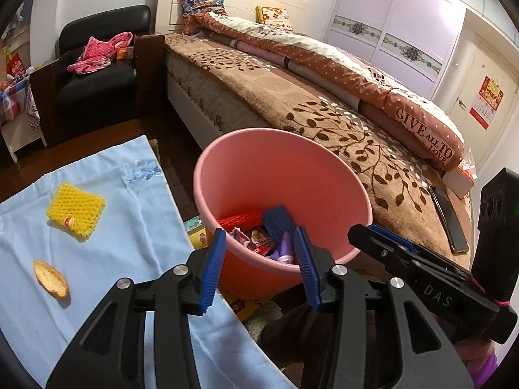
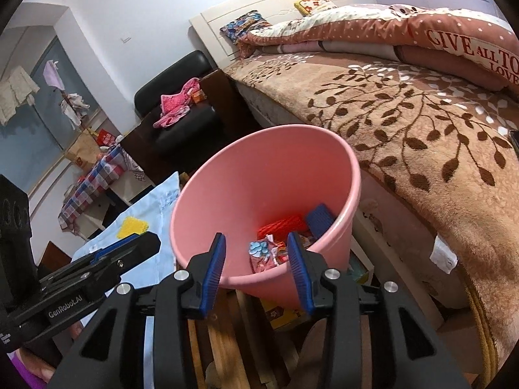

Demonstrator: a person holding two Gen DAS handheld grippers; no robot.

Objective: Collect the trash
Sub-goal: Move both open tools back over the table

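Bedroom furniture fills the background: a bed point(image 1: 259, 103) with a brown leaf-patterned cover and a folded dotted quilt point(image 1: 373, 74), a black armchair point(image 1: 97, 77) holding pink clothing, and a lilac wardrobe point(image 1: 389, 32) at the far wall. At lower left, the worktop carries a pale blue cloth point(image 1: 97, 227), and on it lie a yellow foam net point(image 1: 76, 210) and, nearer the camera, a dry peel-like scrap point(image 1: 50, 278), the two well apart. Between worktop and bed stands a pink bucket point(image 1: 275, 168), tilted toward the cameras, with trash at its bottom: a red foam net point(image 1: 240, 218), a blue foam net point(image 1: 279, 223), a purple tube point(image 1: 285, 248) and several bright wrappers point(image 2: 264, 253). A dark phone point(image 1: 449, 220) lies on the bed's edge to the right of the bucket. The left gripper point(image 1: 259, 265) hovers over the bucket's near rim, its jaws released with nothing between the blue pads point(image 1: 212, 265). The right gripper point(image 2: 256, 265) hangs just beside it over the same rim, its jaws also spread and empty; in the left wrist view it point(image 1: 373, 230) shows as a black bar at the right.
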